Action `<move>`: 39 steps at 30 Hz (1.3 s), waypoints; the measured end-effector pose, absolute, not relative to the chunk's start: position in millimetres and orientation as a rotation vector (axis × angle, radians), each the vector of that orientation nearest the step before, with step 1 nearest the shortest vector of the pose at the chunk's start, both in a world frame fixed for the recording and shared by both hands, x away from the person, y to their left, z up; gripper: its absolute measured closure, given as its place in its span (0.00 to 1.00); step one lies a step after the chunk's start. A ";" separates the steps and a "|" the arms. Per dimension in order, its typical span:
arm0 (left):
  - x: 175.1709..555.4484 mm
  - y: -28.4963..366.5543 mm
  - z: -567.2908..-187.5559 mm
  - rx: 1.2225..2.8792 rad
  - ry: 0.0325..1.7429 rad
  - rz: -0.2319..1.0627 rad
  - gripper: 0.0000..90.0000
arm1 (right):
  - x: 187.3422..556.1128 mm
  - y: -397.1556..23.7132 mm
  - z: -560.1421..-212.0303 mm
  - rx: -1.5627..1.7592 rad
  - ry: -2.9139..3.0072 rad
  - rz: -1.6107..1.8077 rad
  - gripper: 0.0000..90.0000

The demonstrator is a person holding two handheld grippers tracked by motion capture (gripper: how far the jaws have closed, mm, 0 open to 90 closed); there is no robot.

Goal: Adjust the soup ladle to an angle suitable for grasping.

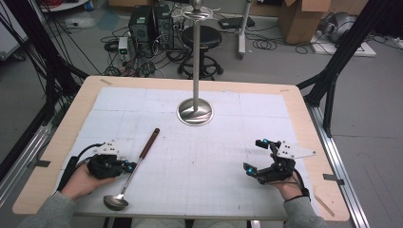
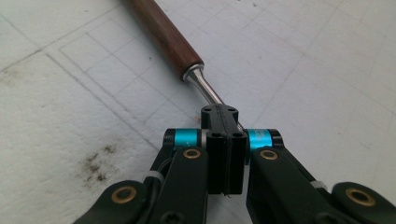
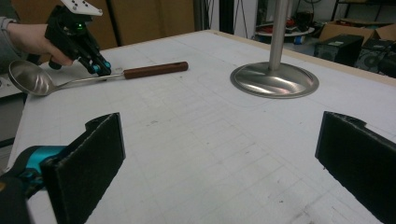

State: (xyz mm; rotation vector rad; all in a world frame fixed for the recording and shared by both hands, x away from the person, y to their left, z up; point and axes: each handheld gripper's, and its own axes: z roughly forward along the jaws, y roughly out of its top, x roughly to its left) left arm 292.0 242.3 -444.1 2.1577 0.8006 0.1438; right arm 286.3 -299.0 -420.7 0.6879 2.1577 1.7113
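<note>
Left gripper (image 1: 127, 166) is clamped on the thin metal shaft of the ladle (image 1: 134, 167), jaws pressed nearly together around it, just below where the wooden handle (image 2: 161, 33) meets the steel. The left gripper view confirms it: the shaft runs straight into the closed jaws, with the handle beyond. Right gripper (image 1: 256, 156) rests on the table's right side, jaws spread wide, nothing between them, well apart from the ladle.

Ladle location: left half of the white gridded mat (image 1: 218, 166), near the front edge. Whether it lies on the mat or is slightly lifted, I can't tell. The bowl (image 1: 115, 203) is closest to the person; in the right gripper view it looks tipped up on edge, open side showing.

Long axis: it runs diagonally, bowl at front-left, wooden handle tip pointing away and to the right, roughly toward the base of the metal stand (image 1: 195, 112). It lies about level with the table.

Progress, as judged: the grasp is done, everything else remains. The stand has a hook ring up top, so the likely job is hanging the ladle there. Still needed: a lift, a swing to upright, and a carry to the stand at centre back. The right gripper is idle and may be needed to steady or re-grip. Early stage.
</note>
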 end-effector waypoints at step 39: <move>289.4 181.8 -434.0 2.326 0.656 0.179 1.00 | 286.1 -299.6 -420.3 0.690 2.157 1.714 0.00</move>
